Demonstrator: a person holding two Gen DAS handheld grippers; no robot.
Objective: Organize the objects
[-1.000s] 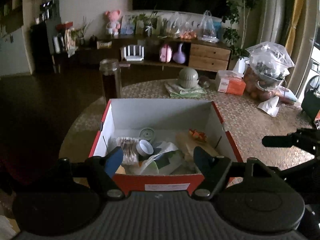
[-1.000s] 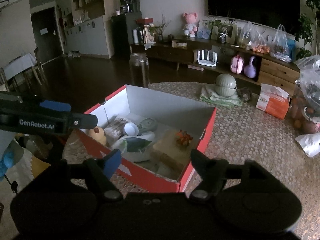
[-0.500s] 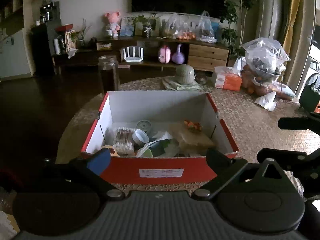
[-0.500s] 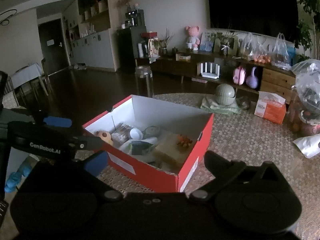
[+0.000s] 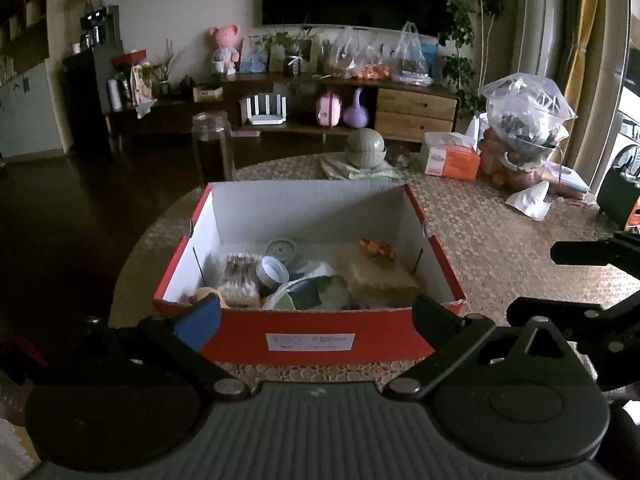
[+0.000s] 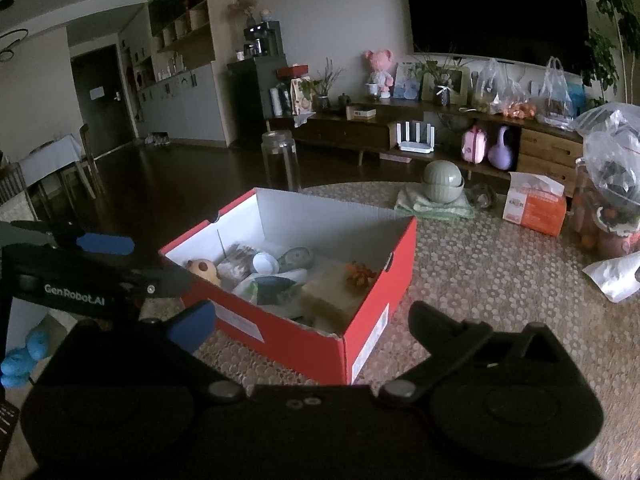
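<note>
A red box (image 5: 308,340) with a white inside stands on the round table, also in the right wrist view (image 6: 372,320). It holds a white cup (image 5: 272,271), a round tin (image 5: 281,249), cotton swabs (image 5: 238,278), a tan block (image 5: 376,280) with an orange trinket (image 5: 377,249), and a green-white packet (image 6: 272,285). My left gripper (image 5: 316,320) is open and empty, just in front of the box's near wall. My right gripper (image 6: 312,320) is open and empty, near the box's right front corner.
A tall glass jar (image 5: 212,148) stands behind the box. Green bowls on a cloth (image 5: 365,148), an orange tissue box (image 5: 452,158), plastic bags of goods (image 5: 524,128) and a white wrapper (image 5: 528,200) lie at the table's far right.
Both grippers have pulled back from the box and their jaws have opened wider. The box now sits farther away in both views.
</note>
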